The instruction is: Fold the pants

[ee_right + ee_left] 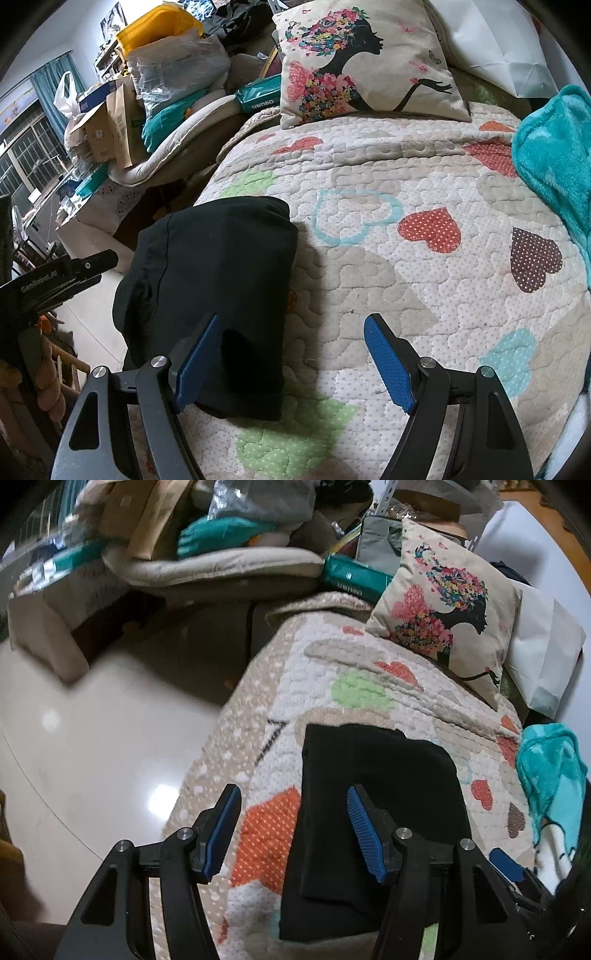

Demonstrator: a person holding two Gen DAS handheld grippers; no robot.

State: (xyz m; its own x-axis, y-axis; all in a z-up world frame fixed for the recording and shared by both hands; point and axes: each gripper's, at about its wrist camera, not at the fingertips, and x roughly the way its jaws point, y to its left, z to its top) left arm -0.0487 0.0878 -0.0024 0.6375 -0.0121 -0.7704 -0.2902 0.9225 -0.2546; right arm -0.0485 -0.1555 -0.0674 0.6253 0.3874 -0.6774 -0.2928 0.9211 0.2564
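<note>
The black pants (214, 288) lie folded into a thick bundle on the bed quilt (406, 258), which has hearts all over it. In the right wrist picture the bundle sits at the left middle of the frame, close to the left edge of the bed. In the left wrist picture it fills the lower middle.

The right gripper (291, 358) is at the bottom of its picture. Its jaws are spread wide and hold nothing. The left blue pad sits in front of the pants; I cannot tell if it touches them. The right blue pad is over bare quilt.

The left gripper (293, 830) is at the bottom of its own picture. Its jaws are spread wide too and hold nothing. One pad is over an orange heart, the other over the black cloth.

A pillow (365, 59) with a flower lady on it rests at the top of the bed. A fluffy teal blanket (557, 162) lies at the right edge. Boxes and bags (147, 85) are piled at the upper left. The shiny floor (92, 738) shows at the left.
</note>
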